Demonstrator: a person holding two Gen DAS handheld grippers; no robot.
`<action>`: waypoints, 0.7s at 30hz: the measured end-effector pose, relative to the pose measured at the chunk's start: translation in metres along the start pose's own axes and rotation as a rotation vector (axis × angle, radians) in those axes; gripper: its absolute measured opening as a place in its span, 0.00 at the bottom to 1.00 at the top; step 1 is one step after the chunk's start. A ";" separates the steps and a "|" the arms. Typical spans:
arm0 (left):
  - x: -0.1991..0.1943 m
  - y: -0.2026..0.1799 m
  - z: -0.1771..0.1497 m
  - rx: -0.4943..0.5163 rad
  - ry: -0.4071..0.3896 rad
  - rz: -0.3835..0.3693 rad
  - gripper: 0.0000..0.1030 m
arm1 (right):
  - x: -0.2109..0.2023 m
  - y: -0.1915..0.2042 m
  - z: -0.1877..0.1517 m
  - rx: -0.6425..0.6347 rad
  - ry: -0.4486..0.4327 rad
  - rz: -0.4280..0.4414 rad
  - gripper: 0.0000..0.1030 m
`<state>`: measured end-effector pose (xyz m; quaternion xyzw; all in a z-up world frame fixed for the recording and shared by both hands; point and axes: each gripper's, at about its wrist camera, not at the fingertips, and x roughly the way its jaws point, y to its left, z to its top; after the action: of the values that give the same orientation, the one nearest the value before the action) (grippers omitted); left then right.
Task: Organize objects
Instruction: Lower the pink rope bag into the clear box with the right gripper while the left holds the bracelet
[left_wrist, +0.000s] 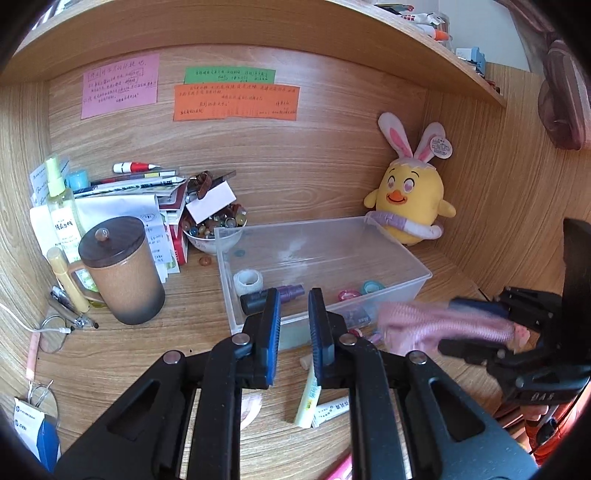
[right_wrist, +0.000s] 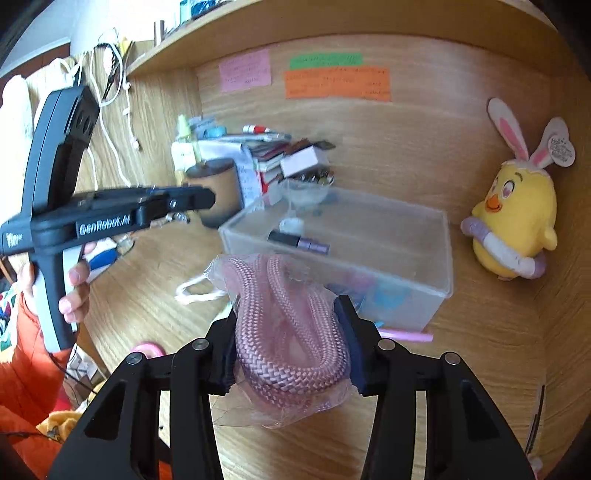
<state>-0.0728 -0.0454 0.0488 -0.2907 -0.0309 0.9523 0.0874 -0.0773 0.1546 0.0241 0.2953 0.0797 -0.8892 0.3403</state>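
"GenRobot.AI" on left tongs body; wall notes probably illegible.

A wooden desk carries a clear bin mid-frame. Left of it stand a brown lidded mug, a bowl of beads and a paper stack, with a spray bottle at far left. A yellow chick plush sits at right. Two tubes lie at the lower centre.
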 end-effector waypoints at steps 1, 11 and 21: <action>0.000 0.000 0.000 0.001 -0.001 0.003 0.14 | -0.001 -0.003 0.004 0.007 -0.012 -0.010 0.42; 0.008 0.036 -0.029 -0.032 0.116 0.070 0.21 | 0.028 -0.041 0.040 0.085 -0.034 -0.102 0.42; -0.010 0.064 -0.087 -0.054 0.250 0.145 0.54 | 0.082 -0.061 0.053 0.108 0.057 -0.174 0.42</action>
<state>-0.0252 -0.1098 -0.0252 -0.4109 -0.0240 0.9113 0.0137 -0.1905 0.1367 0.0157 0.3303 0.0665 -0.9096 0.2430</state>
